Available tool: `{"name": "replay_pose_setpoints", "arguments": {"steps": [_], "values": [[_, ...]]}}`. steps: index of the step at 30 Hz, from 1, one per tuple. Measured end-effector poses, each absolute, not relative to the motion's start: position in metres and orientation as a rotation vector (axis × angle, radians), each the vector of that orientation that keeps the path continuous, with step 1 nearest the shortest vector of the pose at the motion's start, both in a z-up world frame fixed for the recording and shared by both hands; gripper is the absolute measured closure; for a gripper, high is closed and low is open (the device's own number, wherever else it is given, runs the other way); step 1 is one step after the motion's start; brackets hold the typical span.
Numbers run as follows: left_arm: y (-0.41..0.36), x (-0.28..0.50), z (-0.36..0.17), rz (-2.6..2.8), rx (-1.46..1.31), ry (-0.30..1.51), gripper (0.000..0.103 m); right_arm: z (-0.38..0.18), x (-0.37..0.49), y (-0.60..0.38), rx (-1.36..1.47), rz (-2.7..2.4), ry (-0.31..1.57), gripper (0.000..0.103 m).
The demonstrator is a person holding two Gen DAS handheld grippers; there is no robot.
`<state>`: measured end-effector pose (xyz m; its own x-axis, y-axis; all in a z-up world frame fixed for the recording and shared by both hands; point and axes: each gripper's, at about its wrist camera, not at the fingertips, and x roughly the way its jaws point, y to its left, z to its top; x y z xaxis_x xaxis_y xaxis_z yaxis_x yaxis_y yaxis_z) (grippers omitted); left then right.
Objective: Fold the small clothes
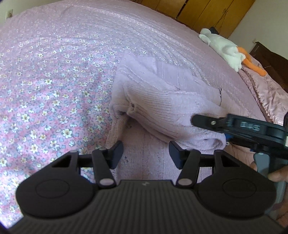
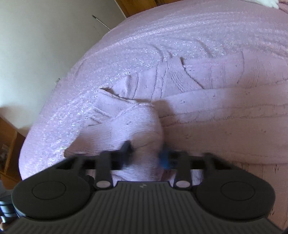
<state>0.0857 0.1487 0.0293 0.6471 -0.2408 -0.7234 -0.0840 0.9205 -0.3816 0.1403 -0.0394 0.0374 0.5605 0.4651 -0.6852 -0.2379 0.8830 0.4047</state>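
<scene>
Sweater: pale lilac knit, fuzzy, ribbed bands at cuff/hem, small dark flecks of lint over it. Lies on bedspread, a pink cover w/ small white-and-blue flowers. In left wrist view it sits centre to 3 o'clock, partly folded: one ribbed part doubled over the flat body, a narrow ribbed strip hanging at approx 8 o'clock of the bundle, flat knit running down to 6 o'clock between the left fingers.

Left gripper: jaws about half open, nothing pinched; pads sit either side of the flat knit, whether they touch it can't tell.

Right gripper: comes in from 3 o'clock in left view, tip on the folded ribbed part. In its own view jaws narrowed down on a bunched fold of sweater, cloth filling the gap; black pad on one side, blue pad on the other, both blurred. Rest of sweater spreads to 12–3 o'clock in that view, creased, a sleeve lying across.

Plush toy, white w/ orange bits, at 1–2 o'clock on far bed edge, well apart from sweater. Wood wardrobe behind at 12–1 o'clock.
</scene>
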Motion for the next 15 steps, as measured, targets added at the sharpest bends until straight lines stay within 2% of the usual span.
{"name": "replay_pose_setpoints", "arguments": {"steps": [3,10,15], "values": [[0.147,0.087,0.030,-0.093,-0.395,0.871,0.045,0.051,0.132,-0.036,0.199,0.424,0.799,0.086],[0.148,0.099,0.030,-0.088,-0.387,0.883,0.046,0.099,0.118,-0.046,0.051,0.375,0.573,0.087],[0.143,0.101,0.026,-0.085,-0.345,0.882,0.046,0.075,0.135,-0.064,0.052,0.343,0.678,0.086]]}}
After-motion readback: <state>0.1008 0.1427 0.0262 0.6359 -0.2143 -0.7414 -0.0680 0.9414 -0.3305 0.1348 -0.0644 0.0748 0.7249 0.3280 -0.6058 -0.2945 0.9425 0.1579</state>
